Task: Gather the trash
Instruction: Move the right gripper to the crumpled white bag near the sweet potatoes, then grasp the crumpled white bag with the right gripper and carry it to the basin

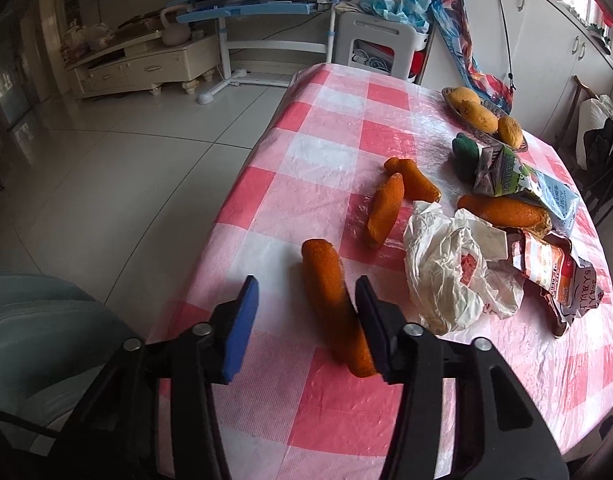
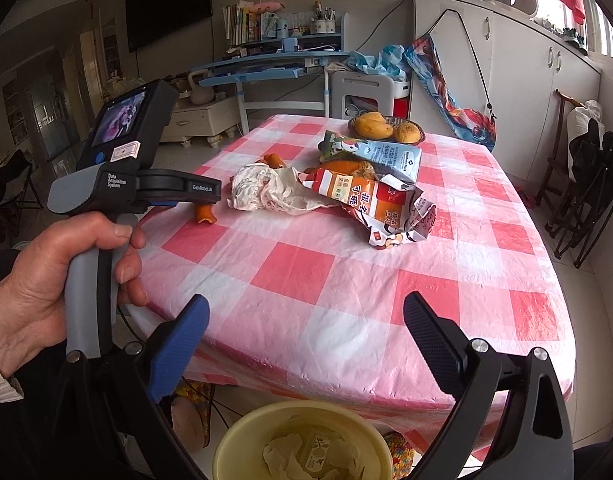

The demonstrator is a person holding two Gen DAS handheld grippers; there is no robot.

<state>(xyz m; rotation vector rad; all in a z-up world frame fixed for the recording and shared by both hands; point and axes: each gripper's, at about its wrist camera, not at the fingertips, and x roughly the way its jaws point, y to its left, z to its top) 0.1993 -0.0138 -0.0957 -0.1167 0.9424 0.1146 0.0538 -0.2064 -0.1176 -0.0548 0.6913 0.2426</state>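
Left gripper [image 1: 306,322]: jaws part-way apart, straddling the nearest orange peel [image 1: 332,300] at the table's near-left edge. The dark pad lies against the peel's right flank; a gap shows between the peel and the blue pad, so no firm clamp is evident.
Nearest orange peel: long, curved, lying flat on the checked tablecloth [image 1: 326,152], not lifted.
Left hand [image 2: 46,276]: wrapped around the grey handle of the left gripper, seen from the right wrist view.
Right gripper [image 2: 306,334]: jaws spread wide, nothing between them, hovering off the near table edge above the bin.
Yellow bin [image 2: 234,436]: below the table edge, directly under the right gripper; crumpled paper and a small wrapper already lie inside.
Other peels: two [image 1: 386,210] just beyond the nearest one, touching each other, and one [image 1: 502,210] further right beside the cartons.
White crumpled bag [image 1: 454,268]: right of the left gripper, touching the orange-and-white package [image 1: 546,272].
Milk carton [image 1: 518,178]: flattened, behind the pile.
Fruit plate [image 1: 462,122]: far side, holding whole mangoes; judged not trash.
Progress: early. A little waste is binned; four peels, the bag, the package and the carton remain on the table.
Step in hand: judged to be closing on the nearest peel for transfer to the bin.
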